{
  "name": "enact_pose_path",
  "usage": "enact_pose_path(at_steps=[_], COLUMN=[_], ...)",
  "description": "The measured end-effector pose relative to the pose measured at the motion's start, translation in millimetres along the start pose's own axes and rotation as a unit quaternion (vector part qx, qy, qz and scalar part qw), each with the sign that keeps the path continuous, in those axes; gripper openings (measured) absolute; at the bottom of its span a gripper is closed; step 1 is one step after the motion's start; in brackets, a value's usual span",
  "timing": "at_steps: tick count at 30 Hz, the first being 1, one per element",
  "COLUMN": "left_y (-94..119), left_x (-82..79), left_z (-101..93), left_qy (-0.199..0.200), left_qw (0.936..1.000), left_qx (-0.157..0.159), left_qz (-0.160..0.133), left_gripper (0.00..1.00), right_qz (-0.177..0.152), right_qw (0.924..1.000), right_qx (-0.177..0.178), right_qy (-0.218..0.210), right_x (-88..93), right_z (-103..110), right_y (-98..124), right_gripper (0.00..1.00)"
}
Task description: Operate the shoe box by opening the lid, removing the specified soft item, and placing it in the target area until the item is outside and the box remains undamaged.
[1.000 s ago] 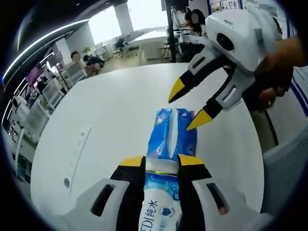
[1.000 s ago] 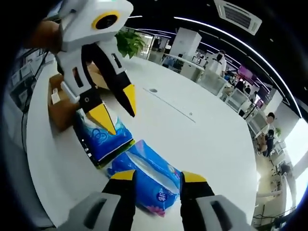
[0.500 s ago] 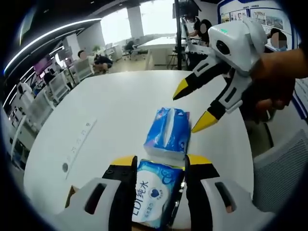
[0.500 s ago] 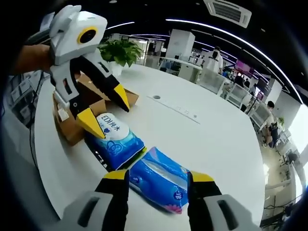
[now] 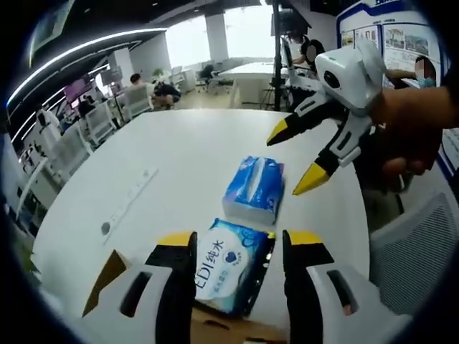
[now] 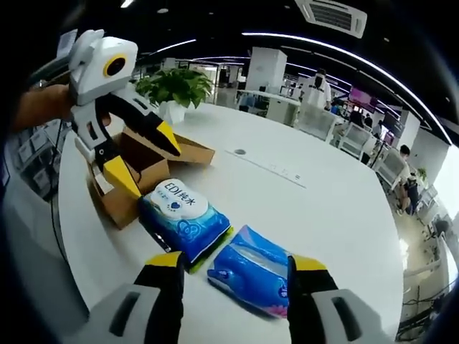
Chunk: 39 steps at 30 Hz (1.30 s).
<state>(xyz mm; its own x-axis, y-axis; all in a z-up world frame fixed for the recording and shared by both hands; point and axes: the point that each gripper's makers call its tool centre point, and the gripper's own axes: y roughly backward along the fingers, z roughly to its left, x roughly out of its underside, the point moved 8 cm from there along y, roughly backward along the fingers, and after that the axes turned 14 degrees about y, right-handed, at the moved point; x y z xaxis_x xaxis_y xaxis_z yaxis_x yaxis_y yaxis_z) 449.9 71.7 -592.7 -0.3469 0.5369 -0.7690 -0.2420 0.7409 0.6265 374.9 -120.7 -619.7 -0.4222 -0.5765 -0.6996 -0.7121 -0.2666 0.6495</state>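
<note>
Wet-wipes pack (image 6: 185,217) and tissue pack (image 6: 252,266) lie touching near worktop (image 6: 337,215) edge, beside open shoe box (image 6: 136,175). Left hand-held gripper (image 6: 140,159) and right hand-held gripper (image 5: 300,159) both released, holding nothing.

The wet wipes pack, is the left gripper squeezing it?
No, the wet wipes pack lies flat on the white table, and the left gripper hangs open above the cardboard box.
</note>
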Motion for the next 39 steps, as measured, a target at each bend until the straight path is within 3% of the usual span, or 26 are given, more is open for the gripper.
enact_pose_path(at_steps=[12, 39], left_y=[51, 148], left_x=[25.0, 72.0], left_z=[3.9, -17.0], left_qy=[0.063, 0.125], left_qw=[0.996, 0.9802], left_qx=[-0.036, -0.089], left_qz=[-0.053, -0.125], left_gripper=[0.58, 0.75], right_qz=[-0.017, -0.049], right_qw=[0.9996, 0.9987], right_qx=[-0.006, -0.012], right_qy=[-0.021, -0.004], right_x=[-5.3, -27.1], right_z=[17, 60], right_y=[6, 27], right_gripper=[0.64, 0.77])
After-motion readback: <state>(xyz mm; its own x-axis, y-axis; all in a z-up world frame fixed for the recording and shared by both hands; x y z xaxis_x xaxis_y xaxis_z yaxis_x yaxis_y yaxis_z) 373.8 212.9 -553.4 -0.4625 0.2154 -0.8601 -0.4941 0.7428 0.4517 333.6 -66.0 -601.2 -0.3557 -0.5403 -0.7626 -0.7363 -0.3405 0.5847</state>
